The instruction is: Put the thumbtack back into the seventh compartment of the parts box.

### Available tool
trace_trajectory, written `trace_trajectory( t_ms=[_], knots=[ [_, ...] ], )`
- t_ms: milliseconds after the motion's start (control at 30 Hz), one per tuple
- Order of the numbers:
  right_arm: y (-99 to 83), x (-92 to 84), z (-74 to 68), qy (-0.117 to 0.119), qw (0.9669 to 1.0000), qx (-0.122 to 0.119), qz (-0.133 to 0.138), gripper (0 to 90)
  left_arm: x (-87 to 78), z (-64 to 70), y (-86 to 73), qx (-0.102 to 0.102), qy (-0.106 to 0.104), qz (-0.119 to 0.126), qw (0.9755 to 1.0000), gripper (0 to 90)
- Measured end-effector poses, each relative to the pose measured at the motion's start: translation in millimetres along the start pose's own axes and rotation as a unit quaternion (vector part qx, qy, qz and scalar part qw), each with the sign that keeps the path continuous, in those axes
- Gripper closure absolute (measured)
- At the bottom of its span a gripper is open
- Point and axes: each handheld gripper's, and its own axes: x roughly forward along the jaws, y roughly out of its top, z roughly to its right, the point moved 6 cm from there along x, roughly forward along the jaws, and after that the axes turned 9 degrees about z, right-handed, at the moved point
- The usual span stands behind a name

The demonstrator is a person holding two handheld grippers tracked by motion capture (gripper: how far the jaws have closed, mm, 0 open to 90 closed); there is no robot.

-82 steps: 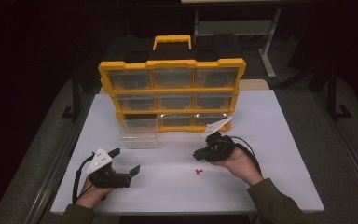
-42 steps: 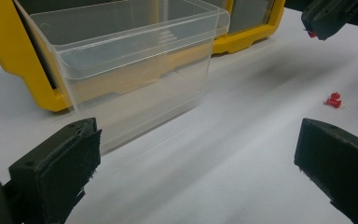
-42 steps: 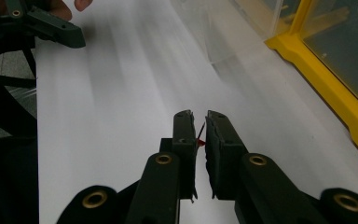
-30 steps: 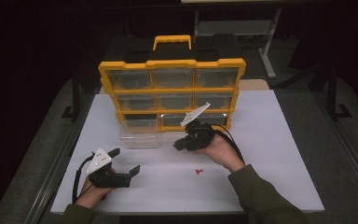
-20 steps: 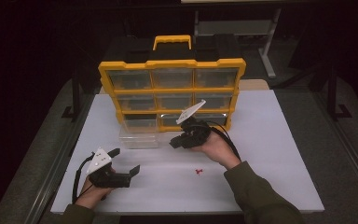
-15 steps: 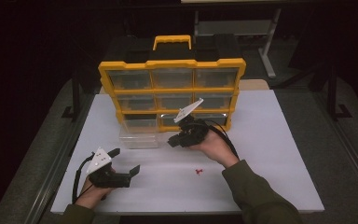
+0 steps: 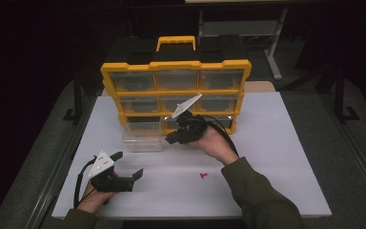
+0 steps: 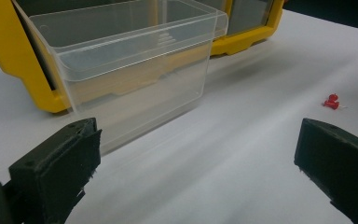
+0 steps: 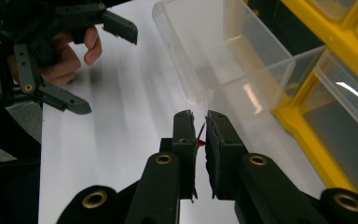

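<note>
My right gripper (image 7: 169,139) hovers just right of a clear plastic drawer (image 7: 142,141) that stands on the white table in front of the yellow organizer (image 7: 176,65). In the right gripper view its jaws (image 9: 200,126) are shut on a small red pushpin (image 9: 199,140), with the clear drawer (image 9: 214,56) just ahead. My left gripper (image 7: 128,164) rests open on the table at the near left, nothing between its jaws (image 8: 196,163). It faces the drawer (image 8: 130,70). Another red pushpin (image 7: 202,175) lies on the table near the right forearm, seen also in the left gripper view as a pushpin (image 8: 331,101).
The organizer stands upright at the back of the white table (image 7: 276,143), with clear-fronted drawers and a yellow handle (image 7: 176,42). Its lower left slot is open where the drawer was pulled. Dark floor surrounds the table. The left gripper (image 9: 98,65) and its hand lie beyond the right jaws.
The right gripper has moved left and slightly up, from near the loose pushpin toward the clear drawer, jaws staying shut on the pin. The left gripper has kept still.
</note>
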Motion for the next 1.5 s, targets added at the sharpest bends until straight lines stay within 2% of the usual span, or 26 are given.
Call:
trace_trajectory(
  t_ms=[700,833,1133,1300,1500],
  knots=[
    [28.6,17.0,4.3,0.002,1.0,-0.001,0.005,81.7,-0.3,-0.1,0.1,0.002,-0.001,-0.001,1.0,0.0],
    [31.0,22.7,6.7,0.001,0.9999,-0.008,0.006,81.6,-0.3,-0.3,-0.1,0.004,-0.001,-0.002,1.0,0.0],
    [35.8,36.5,12.0,0.001,0.9999,-0.012,-0.001,81.6,-0.3,-0.5,-0.2,0.004,-0.001,-0.003,1.0,0.0],
    [39.2,43.6,10.9,-0.002,0.9999,-0.001,-0.013,81.6,-0.6,-0.5,0.0,0.005,-0.002,-0.003,1.0,0.0],
    [41.2,53.5,14.0,-0.005,0.9997,-0.007,-0.022,81.6,-1.5,-2.2,0.7,0.013,-0.001,-0.005,0.9999,0.0]
  ],
)
